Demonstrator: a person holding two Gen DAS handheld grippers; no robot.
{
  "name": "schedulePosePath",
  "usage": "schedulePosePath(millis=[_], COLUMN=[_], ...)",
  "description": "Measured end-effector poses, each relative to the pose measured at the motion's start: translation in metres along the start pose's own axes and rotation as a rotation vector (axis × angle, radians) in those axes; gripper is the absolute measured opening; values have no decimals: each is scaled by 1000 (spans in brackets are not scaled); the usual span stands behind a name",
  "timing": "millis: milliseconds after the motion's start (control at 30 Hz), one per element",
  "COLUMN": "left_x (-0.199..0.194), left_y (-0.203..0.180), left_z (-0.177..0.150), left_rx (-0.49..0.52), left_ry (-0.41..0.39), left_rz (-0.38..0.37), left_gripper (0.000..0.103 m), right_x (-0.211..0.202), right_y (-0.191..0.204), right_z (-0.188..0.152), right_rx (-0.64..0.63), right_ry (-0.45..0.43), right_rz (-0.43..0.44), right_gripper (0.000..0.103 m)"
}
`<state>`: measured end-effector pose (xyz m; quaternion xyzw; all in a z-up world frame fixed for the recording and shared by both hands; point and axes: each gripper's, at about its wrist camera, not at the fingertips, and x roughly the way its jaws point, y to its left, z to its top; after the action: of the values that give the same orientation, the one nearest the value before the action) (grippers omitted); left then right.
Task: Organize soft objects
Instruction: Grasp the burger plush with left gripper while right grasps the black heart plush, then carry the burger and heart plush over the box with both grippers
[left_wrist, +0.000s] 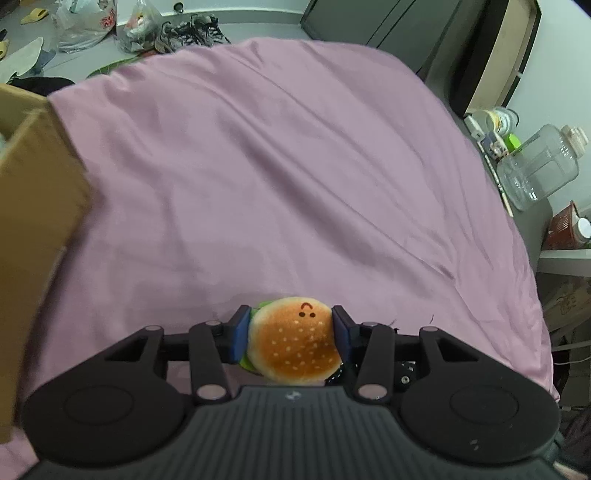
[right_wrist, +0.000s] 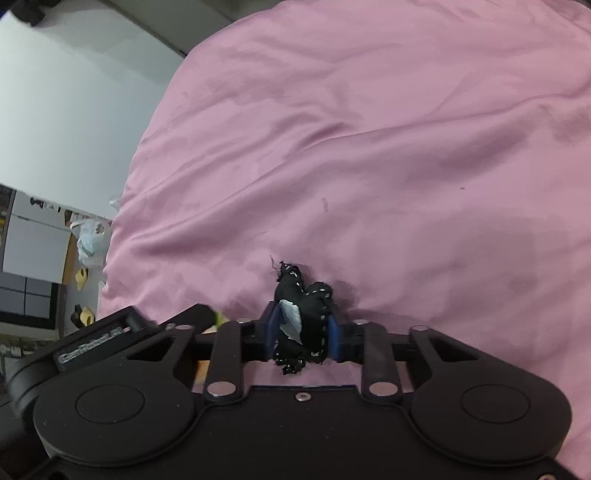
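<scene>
A plush hamburger (left_wrist: 293, 341) with a small stitched face and green lettuce edge lies on the pink bedsheet (left_wrist: 277, 166). My left gripper (left_wrist: 291, 325) is shut on it, one blue pad pressing on each side of the bun. In the right wrist view a black soft toy (right_wrist: 304, 321) with white stitching and a grey patch sits between the blue pads of my right gripper (right_wrist: 303, 325), which is shut on it. The left gripper's black body (right_wrist: 110, 336) shows at the lower left of that view, close beside the right one.
A cardboard box (left_wrist: 33, 221) stands at the left edge of the bed. Plastic bags (left_wrist: 85, 22) and shoes lie on the floor beyond the bed. A clear plastic jug (left_wrist: 539, 166) and small items sit on a side table to the right. The pink sheet (right_wrist: 369, 147) stretches ahead.
</scene>
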<state>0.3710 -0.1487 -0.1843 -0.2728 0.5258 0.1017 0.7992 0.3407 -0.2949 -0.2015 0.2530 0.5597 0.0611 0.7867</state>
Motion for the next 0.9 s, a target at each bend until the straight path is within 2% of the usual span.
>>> schedulePosePath(millis=[133,533,900], left_x=[-23,-96,-147], left_y=[10,42,84], left_z=[-2,-2,-3], left_rx=[15,49,31], left_ry=[-36,-161,-226], left_rz=[-1,-14,-47], left_gripper=[45,45,45], right_x=[-4,-60,-93], right_y=[7,48,93], right_z=[-4,-27,-58], right_rx=[-4,-110,-222], right_ry=[-28,-149,-240], right_rz=[-16,44,89], right_gripper=[17,17,18])
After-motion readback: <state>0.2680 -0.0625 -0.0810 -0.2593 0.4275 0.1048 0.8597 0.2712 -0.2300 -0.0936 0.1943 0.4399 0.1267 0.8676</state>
